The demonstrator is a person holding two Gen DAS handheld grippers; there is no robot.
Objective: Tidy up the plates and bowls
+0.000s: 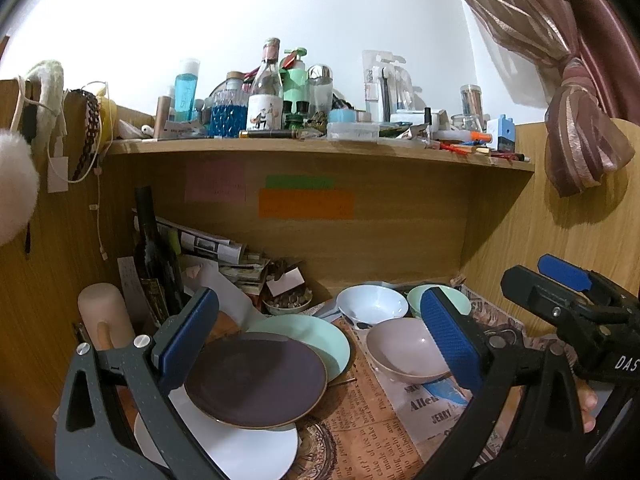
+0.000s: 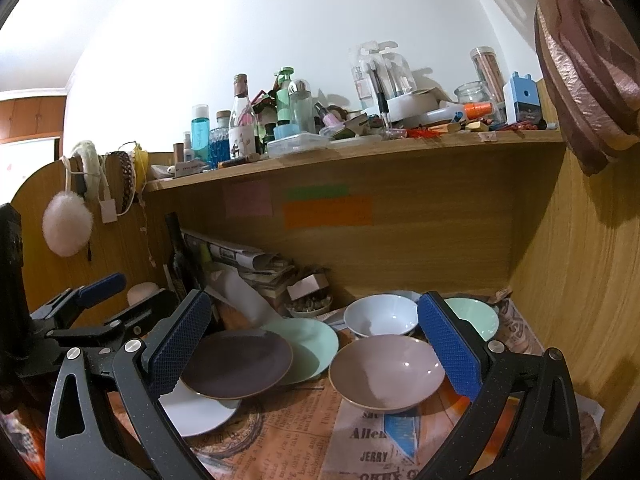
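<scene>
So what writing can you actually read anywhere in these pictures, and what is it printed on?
"Allen": newsprint-style table cover.
"JERRY": same cover, just below.
"DAS": side of the right gripper, cut off by the picture's edge.
Smaller print on the cover: too small to read.
Sticky notes, wine bottle label and shelf bottles: blurred, unreadable.

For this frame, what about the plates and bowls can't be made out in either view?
- White plate: in both views mostly under the dark plate and behind the tool finger.
- Green bowl: the right tool finger covers its left part; in the left wrist view the left tool finger does.
- Small dish contents: too small to identify.
</scene>
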